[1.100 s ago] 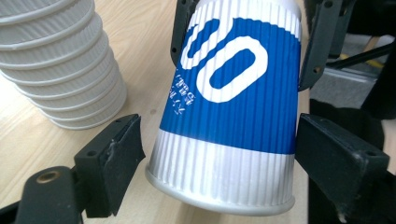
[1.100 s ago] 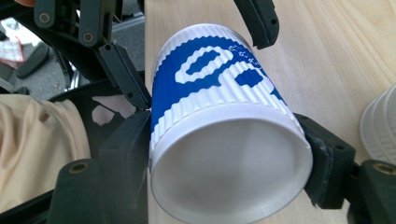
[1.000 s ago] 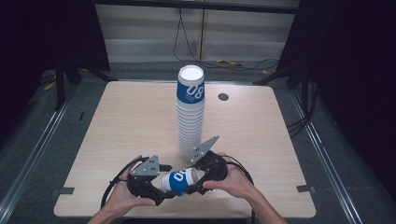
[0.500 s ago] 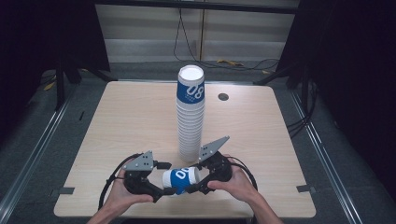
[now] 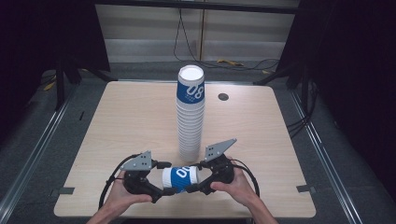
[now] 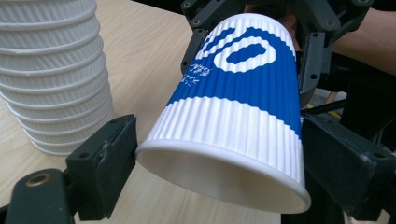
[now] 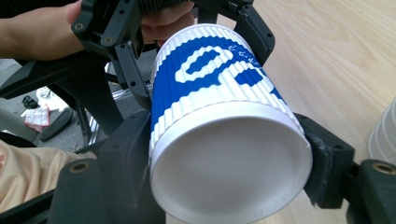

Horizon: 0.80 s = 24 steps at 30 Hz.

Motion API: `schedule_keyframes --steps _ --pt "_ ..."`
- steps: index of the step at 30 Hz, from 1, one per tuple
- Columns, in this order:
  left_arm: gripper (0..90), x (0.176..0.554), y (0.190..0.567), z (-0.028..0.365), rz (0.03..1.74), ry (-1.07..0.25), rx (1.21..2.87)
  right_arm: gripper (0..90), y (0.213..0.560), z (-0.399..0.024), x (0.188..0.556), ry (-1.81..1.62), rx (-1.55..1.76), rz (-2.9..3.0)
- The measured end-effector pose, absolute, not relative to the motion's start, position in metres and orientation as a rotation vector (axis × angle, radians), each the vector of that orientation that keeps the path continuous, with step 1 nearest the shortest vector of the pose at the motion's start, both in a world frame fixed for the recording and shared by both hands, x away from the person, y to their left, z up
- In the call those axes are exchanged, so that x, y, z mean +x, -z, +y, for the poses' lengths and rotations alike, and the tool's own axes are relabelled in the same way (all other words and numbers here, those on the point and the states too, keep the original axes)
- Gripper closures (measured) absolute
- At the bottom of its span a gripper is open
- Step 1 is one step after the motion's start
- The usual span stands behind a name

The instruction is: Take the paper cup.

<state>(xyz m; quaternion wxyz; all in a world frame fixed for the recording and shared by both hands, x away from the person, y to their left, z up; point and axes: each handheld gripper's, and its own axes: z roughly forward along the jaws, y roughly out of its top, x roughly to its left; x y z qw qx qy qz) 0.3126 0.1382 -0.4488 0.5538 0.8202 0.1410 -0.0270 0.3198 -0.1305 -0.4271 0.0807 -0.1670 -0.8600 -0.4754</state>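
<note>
High view: near the front edge of the table (image 5: 116, 121) a blue-and-white ribbed paper cup (image 5: 180, 179) lies on its side, caught between two grippers, and it's off the wood, carried in the air just in front of the tall stack (image 5: 190, 116) of the same cups. The left gripper (image 5: 161, 184) has the cup's wide open mouth end, the right gripper (image 5: 194, 183) has the narrower closed base end, each held in a hand coming up from the bottom. In the left gripper view the rim of the cup (image 6: 229, 140) sits between the two black jaws, one pressed against the rim at the left, the other against the wall at the right, so this pair stands wide and is gripping the cup's mouth; the stack (image 6: 51, 70) rises close by at the left. In the right gripper view the white base of the cup (image 7: 224, 135) faces the camera, with a jaw tight against each side, so this pair is clamped on the base end, a narrower hold. The far gripper and its hand show beyond the cup in both views.
</note>
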Motion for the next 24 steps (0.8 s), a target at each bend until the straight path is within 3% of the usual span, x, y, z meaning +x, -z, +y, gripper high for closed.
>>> schedule_keyframes --steps 24 --pt "11.4 0.3161 0.4523 0.1430 0.394 0.113 1.843 27.6 0.4297 -0.1403 0.3192 1.644 -0.559 -2.431"
